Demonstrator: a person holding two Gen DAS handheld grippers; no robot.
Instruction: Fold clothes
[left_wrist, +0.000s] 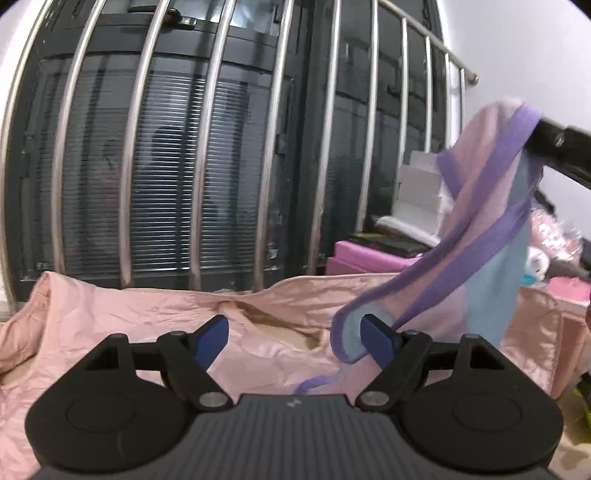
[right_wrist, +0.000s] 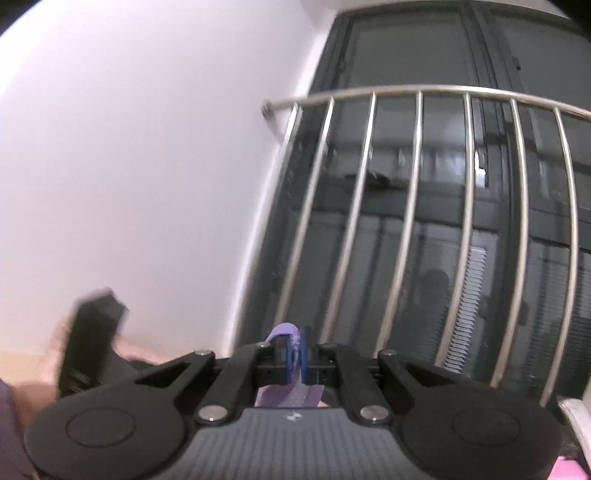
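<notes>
Folding barely started: my left tool stands apart with nothing between its pads, the garment's loose purple-edged end just beside its right pad. My right tool is clamped on the purple hem, lifting the garment above the crumpled pink bedding. No fold yet.

Left gripper — black linkage arms, blue pads, silver pivot screws, ribbed grey housing. Right gripper — identical build.
</notes>
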